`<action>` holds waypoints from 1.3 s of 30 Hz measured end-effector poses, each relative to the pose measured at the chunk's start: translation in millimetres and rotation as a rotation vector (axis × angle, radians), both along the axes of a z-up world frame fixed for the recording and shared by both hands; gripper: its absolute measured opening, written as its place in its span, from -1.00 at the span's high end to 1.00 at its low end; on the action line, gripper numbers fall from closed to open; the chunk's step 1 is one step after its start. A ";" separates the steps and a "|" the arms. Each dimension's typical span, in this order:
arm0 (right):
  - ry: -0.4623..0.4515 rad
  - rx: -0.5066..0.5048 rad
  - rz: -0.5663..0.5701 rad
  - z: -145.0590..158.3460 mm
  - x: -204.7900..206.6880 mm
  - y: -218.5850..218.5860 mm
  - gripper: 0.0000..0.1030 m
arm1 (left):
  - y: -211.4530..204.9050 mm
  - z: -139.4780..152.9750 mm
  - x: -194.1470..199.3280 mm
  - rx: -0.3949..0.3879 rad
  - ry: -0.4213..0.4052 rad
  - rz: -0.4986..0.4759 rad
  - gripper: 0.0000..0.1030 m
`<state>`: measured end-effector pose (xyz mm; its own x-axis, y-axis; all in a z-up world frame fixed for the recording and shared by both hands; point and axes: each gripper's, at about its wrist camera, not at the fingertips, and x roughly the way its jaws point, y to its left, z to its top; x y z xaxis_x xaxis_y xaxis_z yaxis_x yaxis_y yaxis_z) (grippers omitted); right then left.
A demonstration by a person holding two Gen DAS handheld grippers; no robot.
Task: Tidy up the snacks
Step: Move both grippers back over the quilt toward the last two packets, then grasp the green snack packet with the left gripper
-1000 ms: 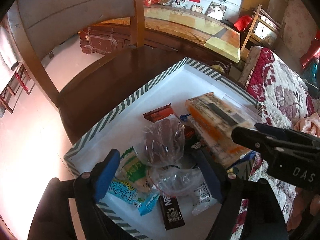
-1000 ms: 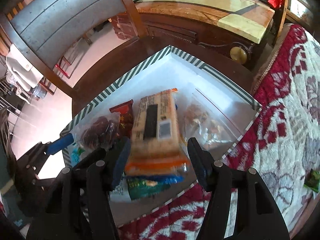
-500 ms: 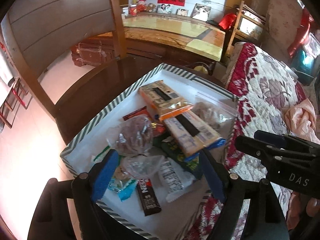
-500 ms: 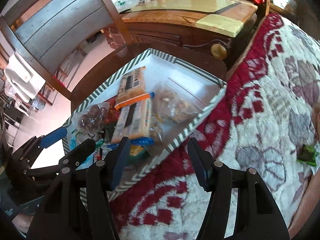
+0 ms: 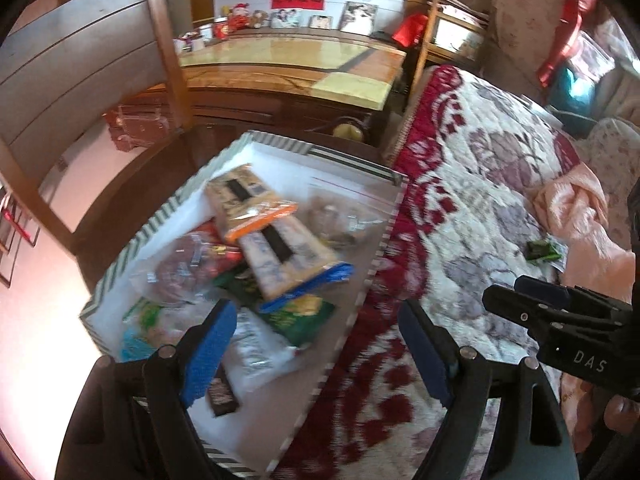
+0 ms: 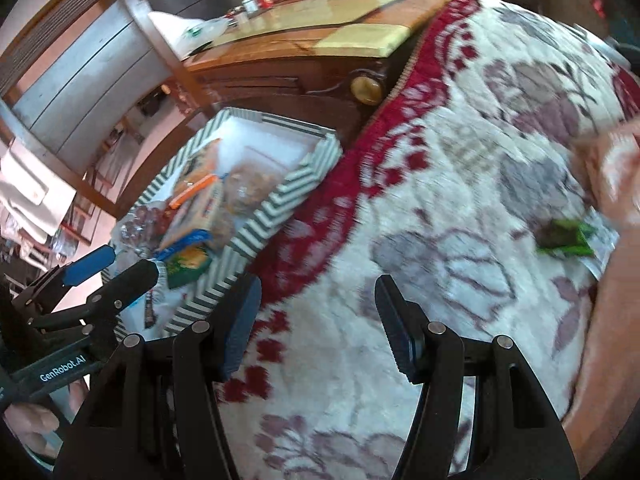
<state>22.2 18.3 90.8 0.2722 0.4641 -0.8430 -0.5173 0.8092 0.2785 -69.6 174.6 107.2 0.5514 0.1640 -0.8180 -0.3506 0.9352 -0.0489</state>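
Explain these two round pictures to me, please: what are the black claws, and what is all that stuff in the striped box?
No robot here: a person holds a two-finger clamp tool in each hand, each with a wide-angle camera looking along its fingers. One picture comes from the left gripper, the other from the right gripper. Both stand open and hold nothing. The striped box sits on a dark wooden table and holds snacks: an orange-ended cracker pack, a blue-ended one, clear bags and small wrappers. Beside it lies a red and white flowered blanket, with one green snack packet on it, outside the box.
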 end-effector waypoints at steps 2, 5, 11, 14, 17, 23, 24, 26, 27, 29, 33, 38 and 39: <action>0.002 -0.005 -0.018 -1.9 -0.2 -12.0 -0.15 | -11.6 -1.5 5.5 0.004 0.006 -0.023 -0.64; 0.006 -0.010 -0.056 -6.5 1.4 -35.5 -0.15 | -27.7 -4.7 13.8 -0.003 0.017 -0.058 -0.64; 0.027 -0.020 -0.133 -18.7 5.9 -84.1 -0.15 | -58.3 -12.7 31.1 -0.013 0.044 -0.117 -0.64; 0.042 -0.024 -0.180 -26.4 8.6 -110.4 -0.16 | -74.5 -17.4 41.1 -0.013 0.062 -0.152 -0.64; 0.057 -0.023 -0.225 -33.6 12.4 -132.0 -0.16 | -88.9 -23.0 49.7 -0.016 0.081 -0.182 -0.64; 0.077 -0.013 -0.296 -43.6 20.0 -168.3 -0.16 | -114.2 -31.3 67.8 -0.022 0.105 -0.230 -0.64; 0.080 -0.010 -0.304 -44.6 21.2 -173.1 -0.16 | -118.4 -32.3 71.3 -0.026 0.107 -0.239 -0.64; 0.083 -0.008 -0.319 -46.2 23.1 -181.7 -0.16 | -125.8 -33.6 78.3 -0.034 0.109 -0.259 -0.64; 0.085 -0.007 -0.328 -47.4 24.3 -186.4 -0.16 | -130.1 -34.4 81.9 -0.037 0.108 -0.271 -0.64; 0.090 -0.003 -0.336 -49.0 25.6 -192.0 -0.16 | -140.3 -36.5 90.3 -0.046 0.107 -0.305 -0.64; 0.100 -0.003 -0.344 -54.7 28.2 -199.4 -0.16 | -161.8 -40.7 108.2 -0.077 0.101 -0.387 -0.64; 0.112 0.003 -0.356 -59.4 30.2 -207.8 -0.15 | -191.7 -48.7 137.5 -0.075 0.091 -0.500 -0.64; 0.114 0.003 -0.356 -60.2 30.6 -209.3 -0.15 | -197.1 -50.5 143.6 -0.078 0.090 -0.521 -0.64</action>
<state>52.9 -191.0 30.6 0.3220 0.3600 -0.8756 -0.1690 0.9319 0.3210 74.0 -22.5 56.8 0.4709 -0.1758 -0.8645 0.1536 0.9813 -0.1159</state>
